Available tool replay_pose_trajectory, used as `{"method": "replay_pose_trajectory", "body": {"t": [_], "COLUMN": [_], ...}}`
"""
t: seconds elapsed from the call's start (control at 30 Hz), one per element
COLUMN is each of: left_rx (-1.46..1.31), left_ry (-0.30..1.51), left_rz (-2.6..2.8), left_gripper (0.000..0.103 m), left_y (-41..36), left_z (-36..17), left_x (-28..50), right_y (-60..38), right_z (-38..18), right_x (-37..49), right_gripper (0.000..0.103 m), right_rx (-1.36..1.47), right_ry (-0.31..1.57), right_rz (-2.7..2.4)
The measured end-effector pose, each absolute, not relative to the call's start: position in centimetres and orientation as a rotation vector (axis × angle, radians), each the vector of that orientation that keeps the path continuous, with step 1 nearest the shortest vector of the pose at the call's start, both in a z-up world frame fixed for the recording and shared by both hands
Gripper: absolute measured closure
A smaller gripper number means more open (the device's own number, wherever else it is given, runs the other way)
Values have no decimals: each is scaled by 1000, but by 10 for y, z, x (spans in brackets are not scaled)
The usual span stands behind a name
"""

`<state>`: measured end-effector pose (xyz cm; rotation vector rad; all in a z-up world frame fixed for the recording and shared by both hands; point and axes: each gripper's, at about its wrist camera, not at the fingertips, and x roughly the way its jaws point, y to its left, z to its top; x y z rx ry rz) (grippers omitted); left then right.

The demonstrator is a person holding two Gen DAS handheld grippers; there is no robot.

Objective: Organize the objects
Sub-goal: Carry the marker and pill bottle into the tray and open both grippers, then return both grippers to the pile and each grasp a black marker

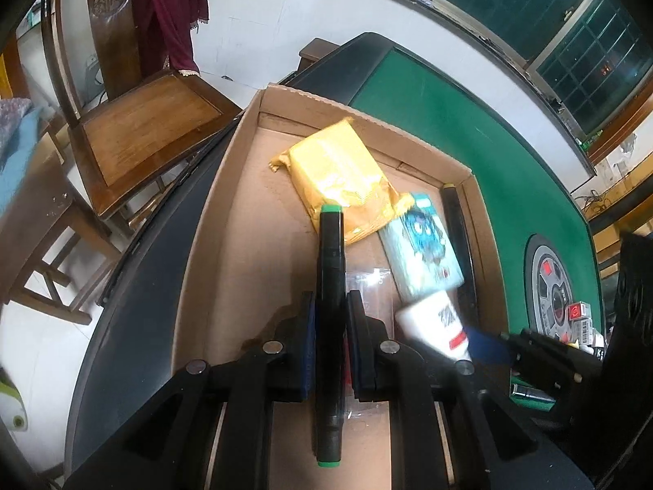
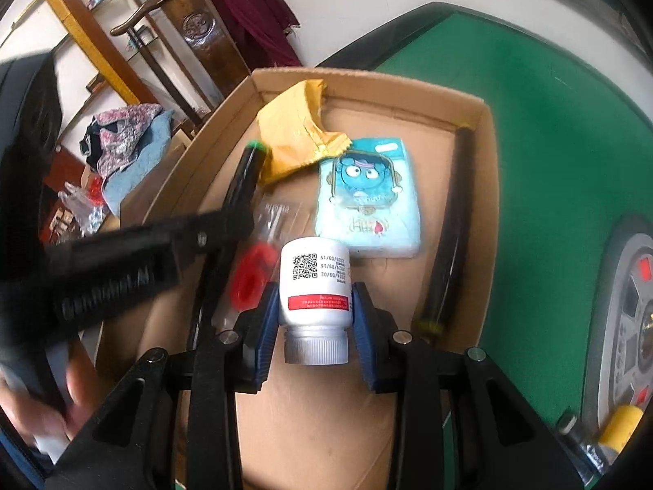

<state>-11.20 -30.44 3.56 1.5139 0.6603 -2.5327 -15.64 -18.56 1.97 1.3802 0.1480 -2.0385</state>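
Cardboard box (image 1: 228, 188) sits on the green desk (image 1: 469, 130), already holding a yellow packet (image 1: 338, 171), a blue cartoon-printed pack (image 2: 367, 196), a clear bag with something red (image 2: 253, 273) and a black marker (image 2: 449, 237) along its right wall. Over it, the left gripper (image 1: 330, 339) has its jaws clamped on a green-capped black marker (image 1: 330, 286). Beside it, the right gripper (image 2: 314, 326) has its jaws partly apart, gripping a white bottle (image 2: 314, 286) by its sides, silver cap toward the camera.

White wall (image 1: 253, 20); wooden chair (image 1: 143, 134); dark barred window (image 1: 579, 41).
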Motion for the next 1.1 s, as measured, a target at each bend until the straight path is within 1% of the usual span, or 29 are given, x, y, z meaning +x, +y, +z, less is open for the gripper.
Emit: {"method": "replay_pose_trajectory", "body": {"t": [0.37, 0.6, 0.9, 1.1], "left_rx": [1489, 1488, 1504, 1512], "left_ry": [710, 710, 667, 627], "left_rz": [-2537, -2548, -2569, -2622], "left_gripper": [90, 90, 90, 90], "left_y": [-311, -304, -283, -254], "left_z": [42, 51, 60, 67], "left_x": [-105, -98, -87, -74], "right_y": [-180, -171, -143, -109], "right_z": [19, 33, 43, 52], "right_x": [-164, -159, -141, -123], "right_gripper": [71, 70, 70, 69], "right_rx": [1413, 1393, 1384, 1353], "right_ry": [89, 49, -6, -72], "right_rz": [-2033, -2025, -1998, -1985]}}
